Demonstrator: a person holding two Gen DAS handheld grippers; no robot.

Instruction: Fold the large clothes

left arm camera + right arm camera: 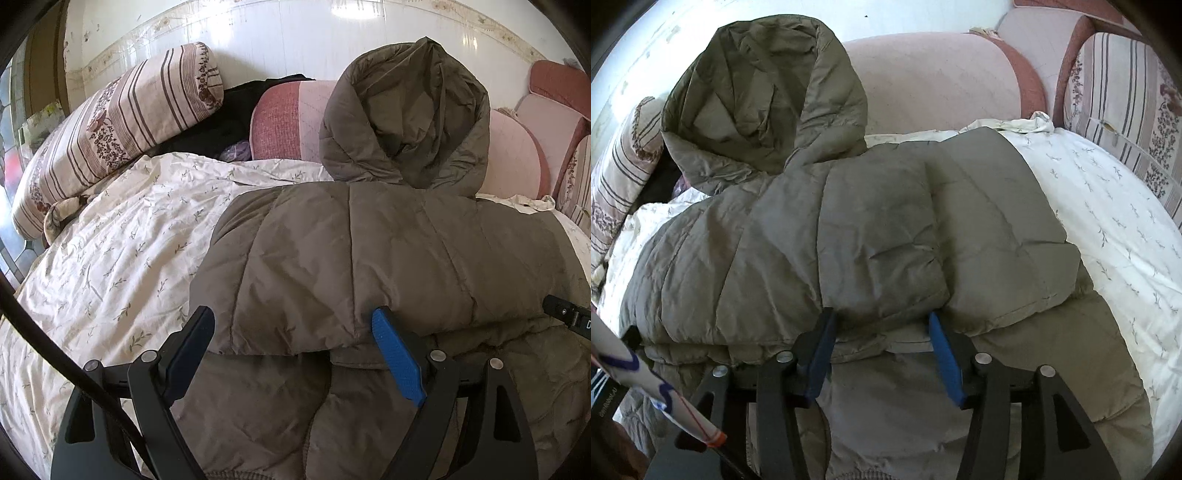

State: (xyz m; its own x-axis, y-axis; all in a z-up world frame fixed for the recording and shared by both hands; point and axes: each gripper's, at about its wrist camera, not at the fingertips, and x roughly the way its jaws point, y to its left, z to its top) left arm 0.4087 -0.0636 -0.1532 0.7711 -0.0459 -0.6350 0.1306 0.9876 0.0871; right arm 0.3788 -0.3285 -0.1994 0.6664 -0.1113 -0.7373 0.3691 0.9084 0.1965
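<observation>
The olive hooded jacket is seen folded on the floral bed sheet, its hood propped against a pink cushion, while the left tongs and right tongs are held open at its folded edge, nothing gripped.

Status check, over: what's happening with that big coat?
Both grippers, left and right, open at fold edge. Brown coat folded on bed, hood up. Nothing blocking.

- Glossy white tiled wall with a floral border, brightly lit.
- Bed under a white sprigged sheet.
- Striped floral pillow at left.
- Pink cushioned headboard behind.
</observation>
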